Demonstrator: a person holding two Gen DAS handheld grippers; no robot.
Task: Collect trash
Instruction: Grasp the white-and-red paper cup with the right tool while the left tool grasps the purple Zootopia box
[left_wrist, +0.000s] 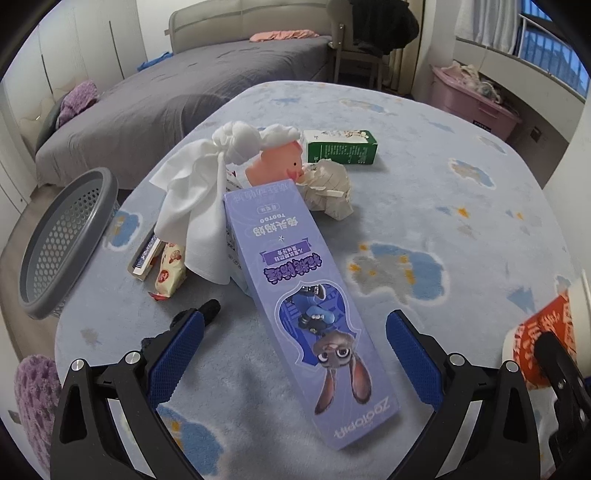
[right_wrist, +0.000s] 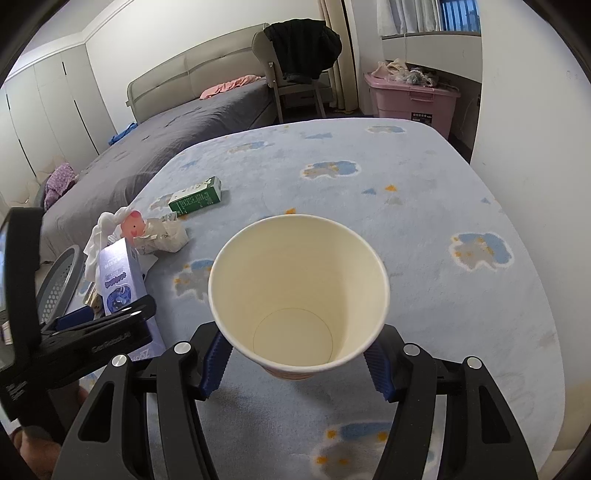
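Bed: grey cover, behind the worktop, pink cloth near its headboard.

Worktop: pale blue fleece with cloud print, carrying all the trash.

Basket: grey, perforated, at the worktop's left edge; I cannot tell what it rests on.

Purple box: long, cartoon rabbit printed on it, lying flat between my left fingers, far end among the pile. Left gripper spread wide, pads either side of the box, not touching it.

Cup: paper, cream inside, held upright above the worktop. My right gripper pinches its lower wall from both sides, mouth facing the camera.

White cloth: knotted, draped over the pile left of the box.

Green carton: lying on its side, beyond the pile, apart from it.

Crumpled paper: just beside the box's far end.

Pink toy: pig-faced, between cloth and paper.

Snack packet: left of the cloth, beside a small flat box.
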